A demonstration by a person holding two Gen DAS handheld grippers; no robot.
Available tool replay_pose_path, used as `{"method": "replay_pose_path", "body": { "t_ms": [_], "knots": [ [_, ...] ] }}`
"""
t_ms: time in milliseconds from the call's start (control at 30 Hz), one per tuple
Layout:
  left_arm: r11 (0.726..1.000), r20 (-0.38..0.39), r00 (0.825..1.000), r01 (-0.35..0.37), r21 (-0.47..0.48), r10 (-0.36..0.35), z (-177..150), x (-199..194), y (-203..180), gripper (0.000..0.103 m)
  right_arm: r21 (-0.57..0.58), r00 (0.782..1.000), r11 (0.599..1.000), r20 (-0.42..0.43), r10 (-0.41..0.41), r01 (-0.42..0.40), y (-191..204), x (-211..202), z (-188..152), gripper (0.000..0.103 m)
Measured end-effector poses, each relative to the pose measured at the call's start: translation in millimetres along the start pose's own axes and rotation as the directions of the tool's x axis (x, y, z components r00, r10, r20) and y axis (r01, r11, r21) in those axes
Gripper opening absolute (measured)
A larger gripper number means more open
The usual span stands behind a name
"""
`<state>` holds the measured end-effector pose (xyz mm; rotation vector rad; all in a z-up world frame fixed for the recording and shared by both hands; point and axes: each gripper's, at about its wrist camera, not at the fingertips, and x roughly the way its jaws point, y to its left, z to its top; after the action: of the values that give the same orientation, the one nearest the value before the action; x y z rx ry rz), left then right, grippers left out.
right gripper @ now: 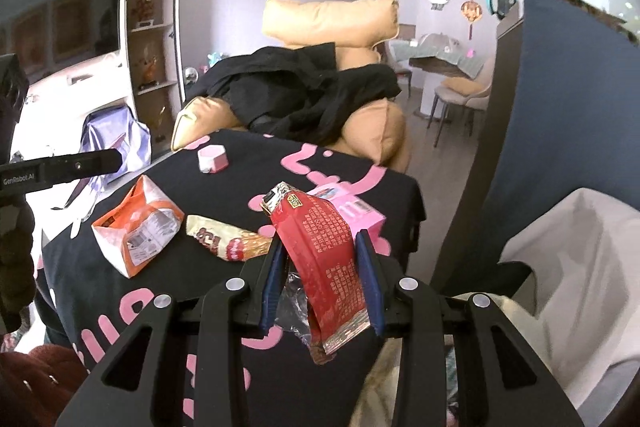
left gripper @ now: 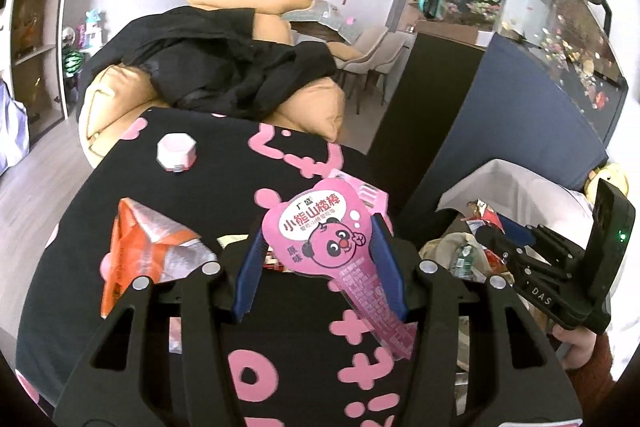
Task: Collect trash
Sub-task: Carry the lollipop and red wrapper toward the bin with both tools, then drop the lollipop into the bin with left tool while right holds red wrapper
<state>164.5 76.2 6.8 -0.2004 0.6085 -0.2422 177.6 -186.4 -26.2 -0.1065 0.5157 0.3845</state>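
Observation:
My left gripper (left gripper: 318, 243) is shut on a pink bear-shaped snack wrapper (left gripper: 320, 223), held up above the black cloth with pink marks (left gripper: 224, 163). My right gripper (right gripper: 322, 251) is shut on a red foil wrapper (right gripper: 324, 247) that hangs down between its blue pads. On the cloth lie an orange carton (right gripper: 136, 227), a cream and red snack wrapper (right gripper: 228, 239), a pink box (right gripper: 356, 213) and a small pink and white tub (right gripper: 212, 157). To the right stands a bin lined with a white bag (right gripper: 580, 267); the left wrist view shows several wrappers (left gripper: 468, 255) inside it.
A tan armchair (right gripper: 332, 19) draped with black clothing (right gripper: 304, 91) stands behind the table. A dark blue panel (left gripper: 520, 115) under a fish tank rises on the right. A hand in a red sleeve (left gripper: 580, 351) holds the right device (left gripper: 568, 291).

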Motion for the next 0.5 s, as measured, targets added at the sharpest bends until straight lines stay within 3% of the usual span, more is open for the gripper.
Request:
{"method": "replay_pose_path", "body": {
  "t_ms": [233,500],
  "knots": [
    [0.998,-0.006,0.999,0.054,0.03,-0.054,3,11,-32,0.048,0.021,0.998,0.999,0.047,-0.051,0.05,-26,-21,-1,0.034],
    [0.976,-0.04,0.983,0.184,0.119,-0.181,4,42,-95,0.048,0.072,0.982,0.985,0.09,-0.164,0.158,-74,-53,-5,0.034]
  ]
}}
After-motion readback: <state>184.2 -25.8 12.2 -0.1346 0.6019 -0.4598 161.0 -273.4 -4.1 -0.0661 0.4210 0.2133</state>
